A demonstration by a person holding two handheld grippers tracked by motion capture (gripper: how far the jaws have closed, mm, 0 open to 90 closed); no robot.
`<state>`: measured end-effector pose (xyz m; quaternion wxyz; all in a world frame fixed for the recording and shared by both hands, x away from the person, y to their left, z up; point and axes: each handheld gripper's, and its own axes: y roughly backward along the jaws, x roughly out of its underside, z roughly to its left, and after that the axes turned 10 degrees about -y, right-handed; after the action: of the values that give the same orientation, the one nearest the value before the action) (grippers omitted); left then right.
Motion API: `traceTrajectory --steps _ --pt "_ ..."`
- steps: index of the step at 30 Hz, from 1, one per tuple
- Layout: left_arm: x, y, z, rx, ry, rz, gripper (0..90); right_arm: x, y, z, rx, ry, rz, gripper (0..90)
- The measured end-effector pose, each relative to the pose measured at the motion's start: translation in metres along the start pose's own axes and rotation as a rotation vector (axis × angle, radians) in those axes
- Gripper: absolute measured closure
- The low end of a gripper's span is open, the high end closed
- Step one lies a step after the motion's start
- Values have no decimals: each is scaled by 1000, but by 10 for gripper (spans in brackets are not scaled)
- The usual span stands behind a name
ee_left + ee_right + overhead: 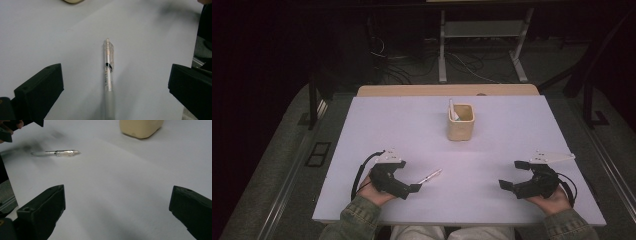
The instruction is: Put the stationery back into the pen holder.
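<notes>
1. Pen (pixel 108 65) lies flat on counter (pixel 512 130), just in front of left gripper (pixel 414 188), lined up btw its wide-apart jaws.
2. Right gripper (pixel 512 174) apart too, idle, well off to the side.
3. Cup (pixel 460 122) sits mid-counter w/ a pen already in it.
4. Best: ease fwd, straddle the barrel mid-length, close gently so it won't roll.

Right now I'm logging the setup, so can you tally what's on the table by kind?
Pens: 2, a clear one lying flat near the left gripper, and a white one standing in the holder
Pen holders: 1, beige and square
Grippers: 2, left and right, both with fingers apart
Total: 5
</notes>
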<state>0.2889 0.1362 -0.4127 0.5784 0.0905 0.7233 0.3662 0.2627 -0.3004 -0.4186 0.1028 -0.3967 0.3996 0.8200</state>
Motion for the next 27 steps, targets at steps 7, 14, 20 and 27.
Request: traceTrajectory --steps 7,14,20,27 --pt "-2 -6 3 24 -14 65 0 1 2 -1 -2 -9 2 2" --pt "-3 -11 4 43 -22 118 0 1 3 -2 4 -8 -8 3" --pt "-3 -14 5 55 -28 160 0 1 4 -2 9 -12 -8 3" --pt "-4 -18 3 71 -62 235 0 1 4 -2 9 -11 -8 2"
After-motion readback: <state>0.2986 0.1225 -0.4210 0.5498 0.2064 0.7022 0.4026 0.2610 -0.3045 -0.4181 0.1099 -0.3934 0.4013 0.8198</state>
